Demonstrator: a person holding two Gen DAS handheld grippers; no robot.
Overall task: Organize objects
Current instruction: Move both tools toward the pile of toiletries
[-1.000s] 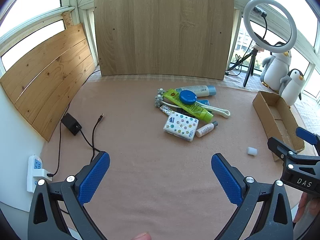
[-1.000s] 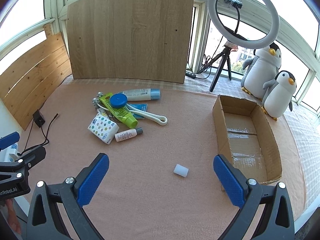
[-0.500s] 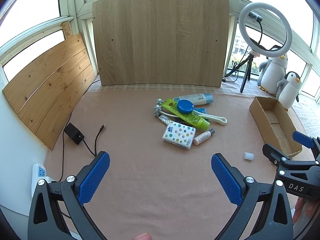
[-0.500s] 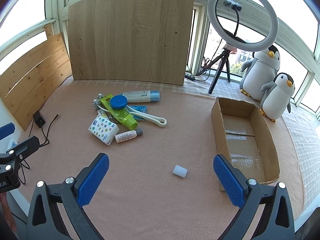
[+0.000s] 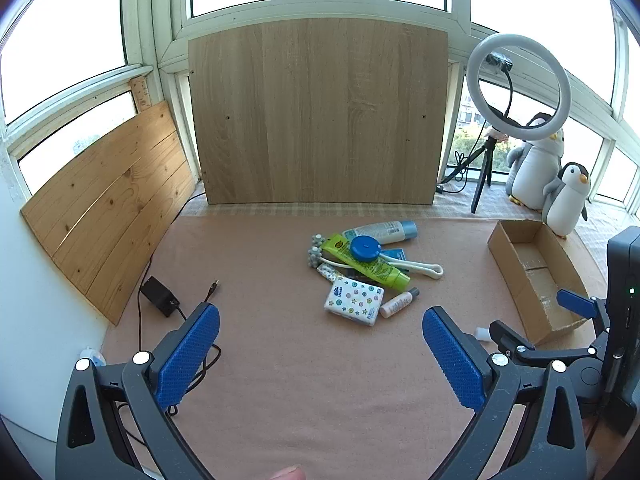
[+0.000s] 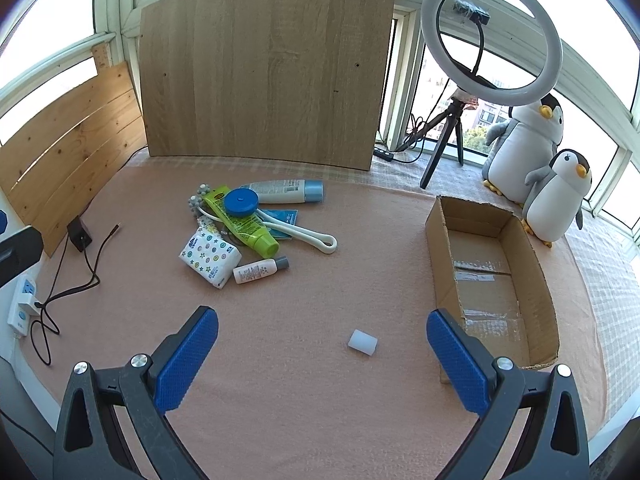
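A: So, which tool goes first?

B: I'd judge the right tool (image 6: 320, 356). Its jaws are spread wide and empty, and the small white cap (image 6: 362, 342) lies just ahead between them, beside the near end of the cardboard box (image 6: 440, 236).

A: And the left tool (image 5: 320, 354)?

B: Also released, holding nothing. From the box, the pile with the tissue pack (image 5: 353, 299) and small bottle (image 5: 398, 303) lies well away across the pink mat (image 6: 304, 400). The box is empty.

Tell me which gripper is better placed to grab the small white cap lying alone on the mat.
Right. The right gripper, open, has the white cap between its fingers, cardboard box beside it.
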